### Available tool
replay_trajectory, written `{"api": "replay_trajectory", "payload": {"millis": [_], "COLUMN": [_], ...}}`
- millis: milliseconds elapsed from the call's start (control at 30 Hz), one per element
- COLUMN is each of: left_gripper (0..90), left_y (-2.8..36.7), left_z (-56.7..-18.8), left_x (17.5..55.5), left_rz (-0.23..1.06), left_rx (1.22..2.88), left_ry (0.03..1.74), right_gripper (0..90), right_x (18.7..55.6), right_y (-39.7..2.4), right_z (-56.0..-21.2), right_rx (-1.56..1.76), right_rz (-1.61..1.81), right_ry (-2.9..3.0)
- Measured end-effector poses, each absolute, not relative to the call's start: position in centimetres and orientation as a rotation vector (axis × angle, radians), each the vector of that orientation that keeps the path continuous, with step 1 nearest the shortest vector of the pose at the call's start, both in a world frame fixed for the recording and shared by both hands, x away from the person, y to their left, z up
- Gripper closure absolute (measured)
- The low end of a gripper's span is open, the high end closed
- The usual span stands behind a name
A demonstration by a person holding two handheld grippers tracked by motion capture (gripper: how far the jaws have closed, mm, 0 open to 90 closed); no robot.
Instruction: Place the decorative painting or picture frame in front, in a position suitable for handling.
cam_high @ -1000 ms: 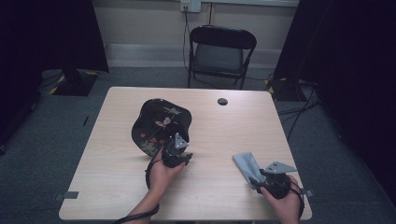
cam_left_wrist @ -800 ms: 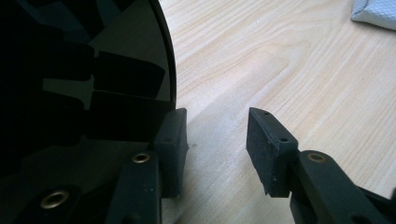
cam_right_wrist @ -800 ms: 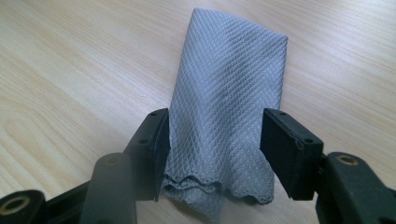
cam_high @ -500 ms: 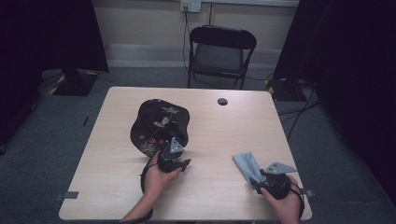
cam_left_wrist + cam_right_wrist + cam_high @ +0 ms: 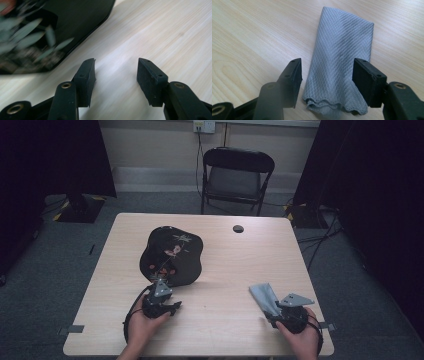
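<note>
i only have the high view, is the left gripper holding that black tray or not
Observer: No. In the left gripper view the left gripper is open with only bare table between its jaws; they have just been opening. The black tray lies ahead of it, off to one side.
Operator: and the right one, has it got the grey cloth
Observer: Not clamped. In the right gripper view the right gripper stands open astride the grey cloth, pads beside its near end.
Operator: cloth flat or bunched
Observer: Folded into a long strip, layers showing at the near edge.
</note>
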State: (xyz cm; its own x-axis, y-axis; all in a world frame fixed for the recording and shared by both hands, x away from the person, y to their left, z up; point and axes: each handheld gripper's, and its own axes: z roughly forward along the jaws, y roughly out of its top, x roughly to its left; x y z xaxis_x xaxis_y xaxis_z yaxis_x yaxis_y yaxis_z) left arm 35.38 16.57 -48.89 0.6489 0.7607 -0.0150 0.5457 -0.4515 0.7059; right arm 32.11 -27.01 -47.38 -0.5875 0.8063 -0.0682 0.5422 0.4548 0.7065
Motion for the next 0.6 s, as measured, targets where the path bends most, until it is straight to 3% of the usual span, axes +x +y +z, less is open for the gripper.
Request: {"api": "replay_trajectory", "payload": {"millis": [600], "left_gripper": [42.7], "left_y": [23.2], "left_z": [-48.0], "left_x": [37.1], "left_rz": [0.489], "left_rx": [2.093], "left_ry": [1.148], "right_gripper": [41.3], "right_x": [32.3], "right_y": [-26.3], "right_z": [-47.7], "right_rx": [1.138], "right_rz": [0.934], "right_ry": [2.337]}}
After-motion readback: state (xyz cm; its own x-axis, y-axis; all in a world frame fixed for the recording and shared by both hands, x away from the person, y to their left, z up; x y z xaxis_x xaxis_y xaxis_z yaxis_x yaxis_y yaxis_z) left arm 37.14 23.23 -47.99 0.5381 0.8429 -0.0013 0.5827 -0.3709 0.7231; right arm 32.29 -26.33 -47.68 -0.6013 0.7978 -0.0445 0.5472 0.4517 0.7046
